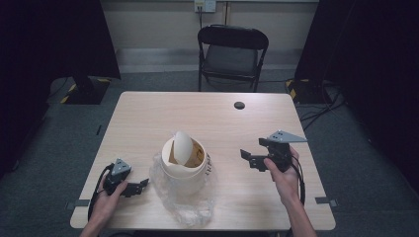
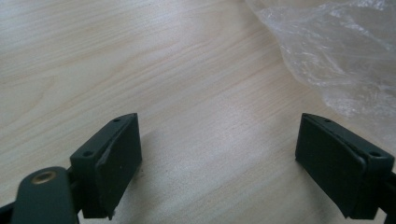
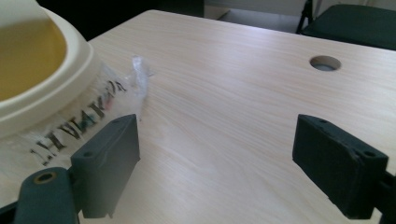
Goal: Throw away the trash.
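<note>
- Looking down in the high view, a light wooden table (image 1: pixel 148 118) fills the middle of the frame, with a black folding chair (image 1: pixel 232 52) beyond its far edge at upper centre and a round cable hole (image 1: pixel 239 105) near that edge.
- At lower centre of this view stands a cream bin (image 1: pixel 185 165) with a swing lid tilted up, set on a crumpled clear plastic bag (image 1: pixel 190 207) that spreads toward the bottom edge.
- At lower left the left gripper (image 1: pixel 141 185) lies low on the table, held by the left hand (image 1: pixel 106 200), its jaws pointing toward the bag; at centre right the right gripper (image 1: pixel 249 157), held by the right hand (image 1: pixel 281 180), points toward the bin, apart from it.
- In the left gripper view, both jaws stand wide apart over bare wood, nothing between them; the plastic bag (image 2: pixel 336 51) occupies the upper right corner.
- In the right gripper view, the jaws are likewise spread with nothing held; the bin (image 3: pixel 42 70) sits at upper left, printed plastic (image 3: pixel 79 126) beneath it, the cable hole (image 3: pixel 325 62) at upper right.
</note>
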A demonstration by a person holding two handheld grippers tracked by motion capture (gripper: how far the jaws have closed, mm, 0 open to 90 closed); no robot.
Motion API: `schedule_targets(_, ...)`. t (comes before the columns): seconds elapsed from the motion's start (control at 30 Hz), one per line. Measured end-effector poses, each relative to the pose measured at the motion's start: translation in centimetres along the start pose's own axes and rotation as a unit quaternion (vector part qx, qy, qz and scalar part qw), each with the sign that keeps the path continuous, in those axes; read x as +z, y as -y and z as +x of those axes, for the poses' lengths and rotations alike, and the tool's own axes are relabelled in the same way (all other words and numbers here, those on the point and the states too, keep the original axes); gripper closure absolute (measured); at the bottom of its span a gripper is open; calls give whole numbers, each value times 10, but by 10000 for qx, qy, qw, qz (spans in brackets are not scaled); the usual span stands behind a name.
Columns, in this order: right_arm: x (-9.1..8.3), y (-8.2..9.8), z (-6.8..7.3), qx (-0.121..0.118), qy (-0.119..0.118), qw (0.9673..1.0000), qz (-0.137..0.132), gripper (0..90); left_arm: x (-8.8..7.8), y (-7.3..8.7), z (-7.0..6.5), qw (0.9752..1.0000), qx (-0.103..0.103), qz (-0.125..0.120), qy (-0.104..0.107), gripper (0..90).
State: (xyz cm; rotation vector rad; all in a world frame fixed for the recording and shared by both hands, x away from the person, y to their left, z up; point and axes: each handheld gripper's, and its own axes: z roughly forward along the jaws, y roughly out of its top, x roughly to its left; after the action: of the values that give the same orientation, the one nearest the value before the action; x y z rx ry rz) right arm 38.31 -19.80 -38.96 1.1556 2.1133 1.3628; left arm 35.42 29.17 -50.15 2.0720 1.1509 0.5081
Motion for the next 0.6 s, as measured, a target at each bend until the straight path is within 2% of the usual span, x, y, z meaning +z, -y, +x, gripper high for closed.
schedule_targets(0.3,-19,27,-26,341,459,9982,162,146,-1,1,1,10000,-20,-1,3,139)
schedule_targets(0.5,-25,42,-36,377,660,9966,327,146,-1,1,1,10000,-6,4,8,139)
schedule_targets(0.6,-31,55,-45,467,842,9944,431,146,-1,1,1,10000,-14,0,9,139)
